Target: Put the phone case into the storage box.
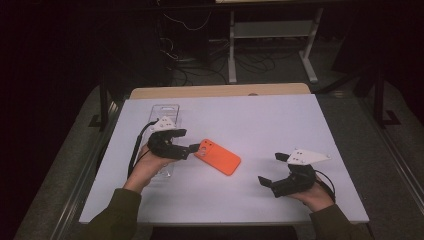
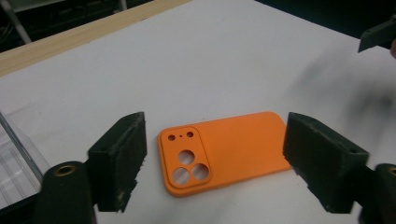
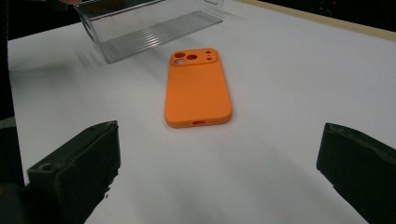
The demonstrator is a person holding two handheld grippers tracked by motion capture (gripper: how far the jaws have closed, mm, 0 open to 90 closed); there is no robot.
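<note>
Clear plastic box [image 1: 165,116] on white table [image 1: 270,125].

Orange phone case [image 2: 224,151]: matt, smooth, rubbery plastic. Clear box [image 3: 149,23]: glossy ribbed plastic. Table edge [image 1: 220,90]: wood.

The phone case [image 1: 218,156] is showing plain bright orange. The worktop [image 1: 260,120] is looking white, edged in pale wood beyond the case. The ribbed box [image 3: 140,28] beside the case is appearing clear. Both grippers' fingers [image 2: 122,154] are showing black.
</note>
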